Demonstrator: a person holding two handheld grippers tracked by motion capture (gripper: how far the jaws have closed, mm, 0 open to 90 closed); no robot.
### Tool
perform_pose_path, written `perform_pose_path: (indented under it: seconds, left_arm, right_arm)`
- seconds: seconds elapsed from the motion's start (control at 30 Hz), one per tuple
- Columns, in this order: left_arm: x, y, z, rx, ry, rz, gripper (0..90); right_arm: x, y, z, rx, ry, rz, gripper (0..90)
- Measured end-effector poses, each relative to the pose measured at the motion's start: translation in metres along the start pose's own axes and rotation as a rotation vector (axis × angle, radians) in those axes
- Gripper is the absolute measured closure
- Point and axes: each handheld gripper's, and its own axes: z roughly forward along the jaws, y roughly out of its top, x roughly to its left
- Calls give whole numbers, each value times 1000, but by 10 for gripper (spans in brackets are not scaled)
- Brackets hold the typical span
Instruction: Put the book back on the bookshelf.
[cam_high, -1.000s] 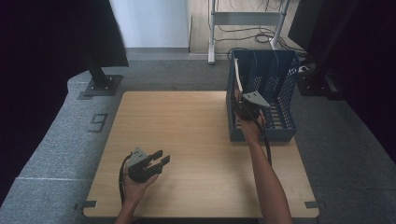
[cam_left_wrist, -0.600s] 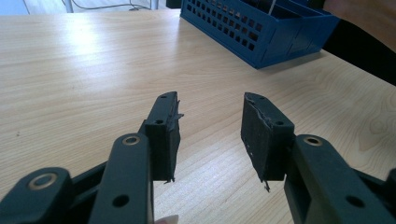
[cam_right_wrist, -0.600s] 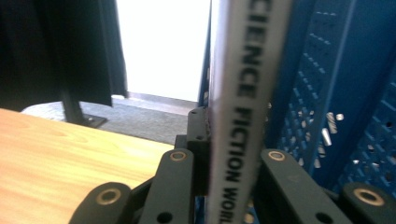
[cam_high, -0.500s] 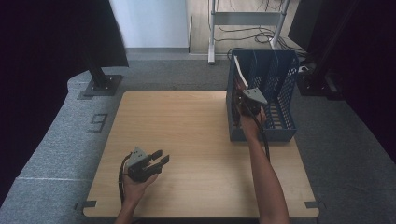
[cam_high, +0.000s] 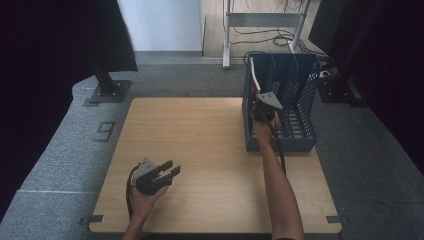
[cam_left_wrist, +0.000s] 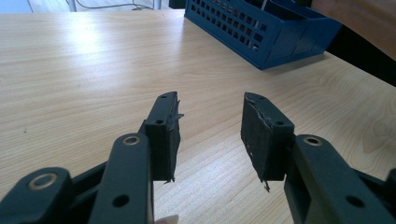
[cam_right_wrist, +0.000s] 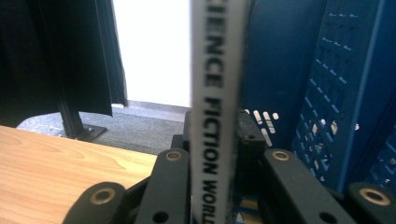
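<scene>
Blue rack (cam_high: 305, 107) stands at the table's (cam_high: 210, 130) right edge; my right gripper (cam_high: 263, 102) clamps a thin white book (cam_right_wrist: 217, 93) upright at its near wall. My left gripper (cam_high: 167, 171) hangs with jaws apart above bare wood.

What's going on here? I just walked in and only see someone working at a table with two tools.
A person holds a gripper in each hand at a wooden table. The right gripper is clamped on a thin book, spine reading "FICTION WORLD", held upright at the blue slotted rack on the table's far right corner. The left gripper sits open and empty over the table's near left part.
</scene>
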Motion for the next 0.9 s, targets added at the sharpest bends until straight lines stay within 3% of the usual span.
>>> perform_pose_path:
  seconds: [0.23,0.4,0.73,0.9]
  left_arm:
    - [1,1,-1,-5,-1,-3,568]
    - [-1,1,-1,-4,-3,2,567]
    - [-2,1,0,0,-7,5,567]
    - [-2,1,1,2,-7,5,566]
  right_arm:
    - [1,0,-6,-11,49,6,574]
    - [0,0,-10,3,56,5,476]
    - [-2,1,-13,18,73,3,476]
    - [2,1,-14,17,85,-21,565]
